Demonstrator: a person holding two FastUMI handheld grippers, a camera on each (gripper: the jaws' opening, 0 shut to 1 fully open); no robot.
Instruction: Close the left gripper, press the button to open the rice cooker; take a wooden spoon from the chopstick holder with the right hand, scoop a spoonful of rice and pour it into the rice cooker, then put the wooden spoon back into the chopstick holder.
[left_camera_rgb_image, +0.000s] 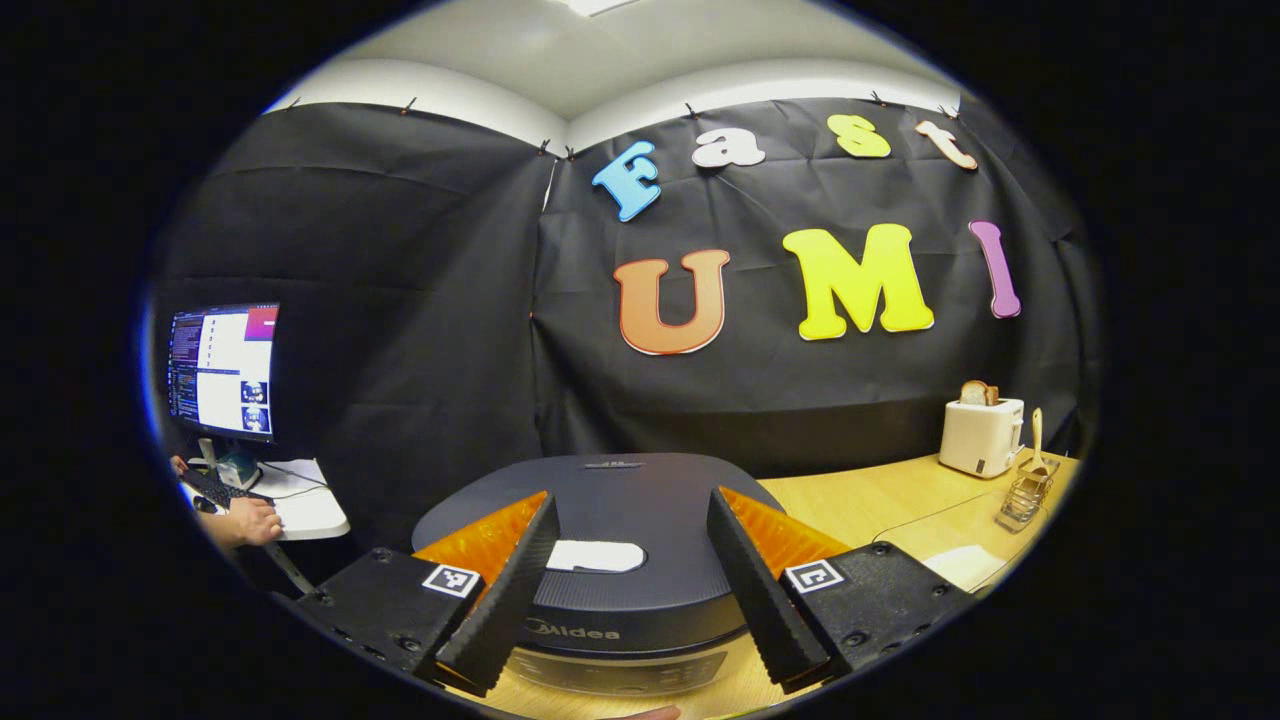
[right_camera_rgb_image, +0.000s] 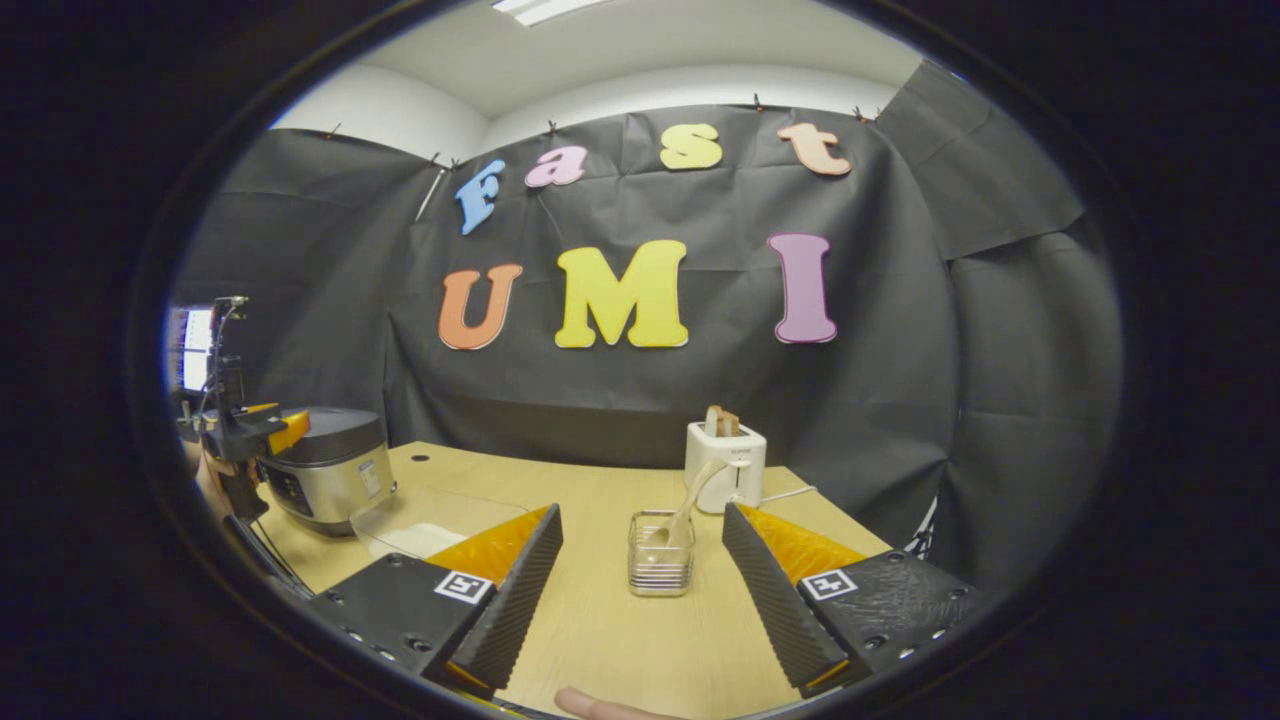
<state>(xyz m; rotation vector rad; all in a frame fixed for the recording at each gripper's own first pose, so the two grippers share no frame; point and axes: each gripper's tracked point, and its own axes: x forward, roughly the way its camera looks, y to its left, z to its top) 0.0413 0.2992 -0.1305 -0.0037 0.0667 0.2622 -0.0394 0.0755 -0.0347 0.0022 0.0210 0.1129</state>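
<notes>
Rice cooker (left_camera_rgb_image: 610, 560) sits straight ahead of the left claw (left_camera_rgb_image: 625, 600), its rounded dark lid closed, finely ribbed across the top, with a pale oblong button (left_camera_rgb_image: 595, 556) set into it between the two spread fingers. Below the lid a band of brushed metal wraps the body. That claw hangs open just above the lid, its wedge-shaped fingers (left_camera_rgb_image: 505, 600) faced with ridged pads, touching nothing.

In the right gripper view the same cooker (right_camera_rgb_image: 330, 465) stands far to the left of the right claw (right_camera_rgb_image: 640, 610), with the left claw (right_camera_rgb_image: 255, 430) poised over it. The right claw is also open and empty, fingers wide apart over the smooth pale-wood bench (right_camera_rgb_image: 610, 640). Directly ahead between them stands the chopstick holder (right_camera_rgb_image: 660, 565), a small square wire-mesh basket, and the wooden spoon (right_camera_rgb_image: 685, 510) leans in it, its slim handle tilted up and to the right. Behind the holder is a boxy white toaster (right_camera_rgb_image: 727, 465) with slices of bread (right_camera_rgb_image: 722, 420) poking from the slot. Ahead and left of this claw lies a clear shallow tray (right_camera_rgb_image: 420, 520) holding white rice (right_camera_rgb_image: 425, 540).

Left of the left claw, a lit monitor (left_camera_rgb_image: 222, 370) stands on a small white side table, where a person's hand (left_camera_rgb_image: 245, 522) rests.
</notes>
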